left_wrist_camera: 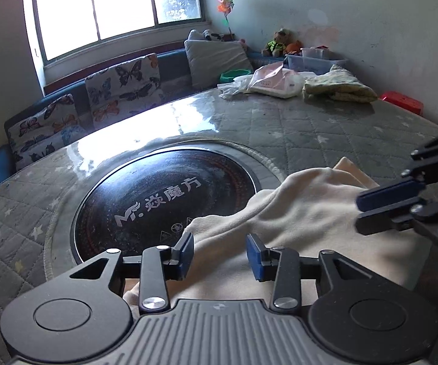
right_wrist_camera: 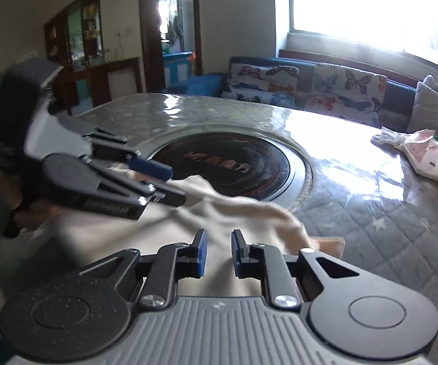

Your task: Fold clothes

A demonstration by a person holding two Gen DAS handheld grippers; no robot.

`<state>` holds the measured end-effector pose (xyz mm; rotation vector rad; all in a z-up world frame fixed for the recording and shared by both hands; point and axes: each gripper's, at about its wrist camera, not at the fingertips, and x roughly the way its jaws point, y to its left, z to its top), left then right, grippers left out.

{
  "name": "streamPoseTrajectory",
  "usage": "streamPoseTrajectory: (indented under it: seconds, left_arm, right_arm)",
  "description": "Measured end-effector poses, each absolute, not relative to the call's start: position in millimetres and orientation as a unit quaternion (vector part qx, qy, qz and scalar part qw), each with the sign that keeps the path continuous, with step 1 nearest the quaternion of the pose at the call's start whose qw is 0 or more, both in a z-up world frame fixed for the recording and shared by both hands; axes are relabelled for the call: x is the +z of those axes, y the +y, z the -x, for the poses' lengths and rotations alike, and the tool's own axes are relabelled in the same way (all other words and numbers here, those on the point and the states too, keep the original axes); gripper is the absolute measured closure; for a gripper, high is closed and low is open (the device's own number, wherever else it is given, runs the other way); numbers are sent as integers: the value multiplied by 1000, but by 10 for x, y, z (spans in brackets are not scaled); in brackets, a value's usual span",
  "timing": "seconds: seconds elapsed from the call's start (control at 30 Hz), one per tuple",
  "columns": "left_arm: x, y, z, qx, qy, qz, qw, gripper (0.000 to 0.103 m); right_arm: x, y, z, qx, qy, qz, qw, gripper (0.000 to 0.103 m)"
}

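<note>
- A cream cloth (left_wrist_camera: 304, 222) lies rumpled on the quilted table cover (left_wrist_camera: 325, 130), its far edge overlapping the near rim of the round black cooktop (left_wrist_camera: 158, 200) set in the table
- Left gripper (left_wrist_camera: 220, 254), just on the near side of the cooktop, has its blue pads spread above the cloth, not pressing it
- Right gripper (right_wrist_camera: 219, 252), beside the cooktop, has a narrow gap between its pads; whether they pinch the cloth I cannot tell
- Pink bag (left_wrist_camera: 275, 80) lies beyond the cooktop, at the table's far edge
</note>
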<state>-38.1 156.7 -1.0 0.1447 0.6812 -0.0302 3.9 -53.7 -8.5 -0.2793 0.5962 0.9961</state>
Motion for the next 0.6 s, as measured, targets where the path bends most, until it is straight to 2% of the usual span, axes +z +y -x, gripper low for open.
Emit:
streamPoseTrajectory:
  seconds: [0.4, 0.6]
  left_arm:
    - [112, 1468, 893, -3, 299, -42, 953, 61]
    - [-6, 1570, 1193, 21, 315, -7, 949, 61]
  right_arm:
    - [-172, -1022, 21, 442, 295, 77, 844, 88]
    - [-260, -1055, 17, 432, 296, 78, 848, 88]
